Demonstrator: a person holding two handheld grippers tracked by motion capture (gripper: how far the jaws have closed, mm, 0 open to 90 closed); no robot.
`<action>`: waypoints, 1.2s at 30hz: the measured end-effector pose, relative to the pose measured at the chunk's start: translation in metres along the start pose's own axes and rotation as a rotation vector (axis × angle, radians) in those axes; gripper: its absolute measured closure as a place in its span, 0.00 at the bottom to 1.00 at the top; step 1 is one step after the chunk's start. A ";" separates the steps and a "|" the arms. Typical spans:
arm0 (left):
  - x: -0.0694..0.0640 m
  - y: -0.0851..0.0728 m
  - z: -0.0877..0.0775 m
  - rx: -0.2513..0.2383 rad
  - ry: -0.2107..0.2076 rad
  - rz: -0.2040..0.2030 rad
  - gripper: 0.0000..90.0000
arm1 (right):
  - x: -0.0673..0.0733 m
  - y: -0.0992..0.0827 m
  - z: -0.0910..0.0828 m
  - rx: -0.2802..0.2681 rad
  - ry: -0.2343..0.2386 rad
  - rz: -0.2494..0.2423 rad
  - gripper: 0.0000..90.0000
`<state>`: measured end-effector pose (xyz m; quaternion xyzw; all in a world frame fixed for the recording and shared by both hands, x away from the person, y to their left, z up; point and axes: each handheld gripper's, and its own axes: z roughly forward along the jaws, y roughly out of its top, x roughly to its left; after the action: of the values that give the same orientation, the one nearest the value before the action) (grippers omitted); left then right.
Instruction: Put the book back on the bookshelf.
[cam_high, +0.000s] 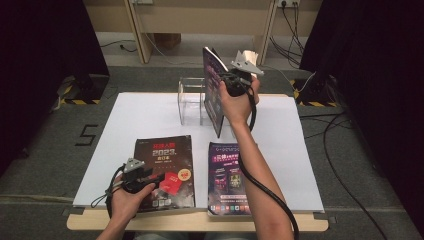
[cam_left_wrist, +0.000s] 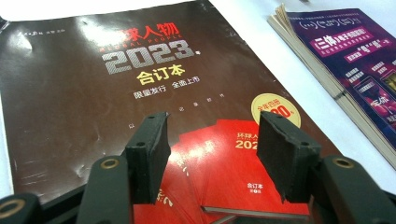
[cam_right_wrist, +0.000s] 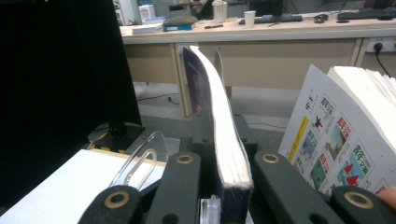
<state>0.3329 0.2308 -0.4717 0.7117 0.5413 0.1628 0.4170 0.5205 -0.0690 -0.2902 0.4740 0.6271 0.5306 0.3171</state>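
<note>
Right tool (cam_high: 239, 75) is clenched on the edge of a thin purple-covered magazine (cam_high: 214, 95), held upright in the air just above and beside the clear acrylic stand (cam_high: 192, 102) on the desk (cam_high: 140, 117). To slot it well, I judge the spine should stay vertical and come down straight. Left tool (cam_high: 150, 177) rests released over the dark brown 2023 magazine (cam_high: 165, 160).

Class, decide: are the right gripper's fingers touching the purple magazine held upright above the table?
Touching. The right gripper view shows the right gripper with a black finger pressed against each side of the purple magazine, clamping it upright.
</note>
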 end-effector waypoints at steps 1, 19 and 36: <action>0.000 0.000 0.000 0.001 0.000 0.000 0.48 | -0.001 0.000 0.001 -0.002 -0.002 0.003 0.94; 0.000 -0.001 0.001 0.003 -0.003 -0.001 0.48 | -0.005 -0.008 0.022 -0.015 -0.033 0.034 0.94; 0.000 -0.001 0.002 0.007 -0.004 -0.001 0.48 | -0.009 -0.014 0.039 -0.016 -0.071 0.039 0.94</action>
<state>0.3337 0.2301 -0.4741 0.7133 0.5414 0.1595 0.4156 0.5553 -0.0630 -0.3139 0.5020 0.6020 0.5244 0.3326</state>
